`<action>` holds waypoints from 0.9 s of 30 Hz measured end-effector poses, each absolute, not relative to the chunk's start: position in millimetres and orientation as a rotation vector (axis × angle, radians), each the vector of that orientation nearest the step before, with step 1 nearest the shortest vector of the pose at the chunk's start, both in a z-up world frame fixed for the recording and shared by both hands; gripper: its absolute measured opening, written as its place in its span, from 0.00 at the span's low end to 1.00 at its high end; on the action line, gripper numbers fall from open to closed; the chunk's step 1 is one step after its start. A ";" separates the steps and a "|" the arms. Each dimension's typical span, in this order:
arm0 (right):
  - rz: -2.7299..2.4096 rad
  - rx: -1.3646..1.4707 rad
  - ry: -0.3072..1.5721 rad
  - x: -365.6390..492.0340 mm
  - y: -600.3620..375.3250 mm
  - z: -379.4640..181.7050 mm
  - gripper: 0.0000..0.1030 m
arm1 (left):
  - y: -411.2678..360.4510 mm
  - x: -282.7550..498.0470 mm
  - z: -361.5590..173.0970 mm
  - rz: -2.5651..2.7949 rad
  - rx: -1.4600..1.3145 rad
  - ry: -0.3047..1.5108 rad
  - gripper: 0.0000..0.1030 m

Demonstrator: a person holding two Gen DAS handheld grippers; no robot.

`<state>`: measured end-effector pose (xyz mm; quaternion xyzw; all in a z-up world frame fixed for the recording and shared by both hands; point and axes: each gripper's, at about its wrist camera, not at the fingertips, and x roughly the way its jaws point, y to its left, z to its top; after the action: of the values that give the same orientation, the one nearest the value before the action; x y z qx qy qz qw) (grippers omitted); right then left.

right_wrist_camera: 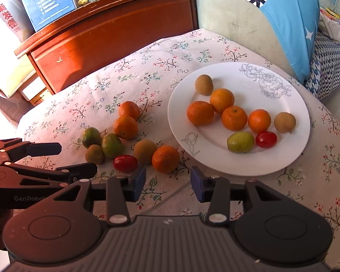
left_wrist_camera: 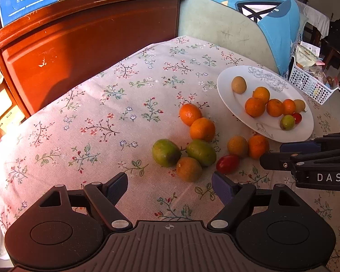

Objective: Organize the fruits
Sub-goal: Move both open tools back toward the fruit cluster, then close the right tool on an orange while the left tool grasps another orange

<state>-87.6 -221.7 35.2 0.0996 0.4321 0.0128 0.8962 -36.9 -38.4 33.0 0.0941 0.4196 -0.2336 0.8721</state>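
We are working on a table under a floral cloth (right_wrist_camera: 83, 104), and the fruit is lying in two groups. From the right wrist view, the white plate (right_wrist_camera: 290, 158) is sitting at about two o'clock, already carrying four oranges, two brown fruits, a green fruit and a red tomato. We are judging that this plate is serving as the gathering spot, since it holds one of every kind.

The loose cluster is resting on the cloth at about ten to eleven o'clock of the right gripper (right_wrist_camera: 167, 182). The nearest orange (right_wrist_camera: 165, 158) is touching a brown fruit (right_wrist_camera: 145, 151), with a loose tomato (right_wrist_camera: 125, 163) just beside them. Two more oranges, two green fruits and a small brown one are crowding farther out toward ten o'clock.

We are holding the right gripper with its fingers apart and nothing between them, the gap lined up just below that nearest orange, probably because it is the closest piece to the plate. We are holding the left gripper (left_wrist_camera: 170, 187) with its fingers well spread and empty too, pointing at twelve o'clock toward a dull orange fruit (left_wrist_camera: 188, 168) and a pair of green fruits (left_wrist_camera: 183, 153). The wide spread is likely meant to clear those rounder pieces.
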 end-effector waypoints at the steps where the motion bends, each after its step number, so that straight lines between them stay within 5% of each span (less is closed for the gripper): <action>1: 0.024 0.202 0.897 -86.2 -221.0 33.8 0.42 | -38.2 -35.9 32.7 -0.484 0.188 0.873 0.78; 11: 0.018 0.202 0.892 -71.4 -219.0 25.3 0.37 | -41.5 -29.9 27.7 -0.493 0.130 0.860 0.76; 16: 0.023 0.220 0.881 -68.4 -218.1 25.6 0.30 | -45.0 -30.0 22.3 -0.514 0.119 0.870 0.61; 24: 0.024 0.246 0.881 -65.6 -219.3 24.9 0.32 | -51.4 -28.6 18.6 -0.521 0.118 0.854 0.60; 27: 0.027 0.257 0.885 -65.9 -220.1 24.2 0.30 | -53.0 -30.7 18.9 -0.538 0.122 0.851 0.46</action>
<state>-65.9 -220.1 24.2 0.1241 0.4271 0.0128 0.8956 -30.7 -53.0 18.9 0.0582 0.4076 -0.2578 0.8741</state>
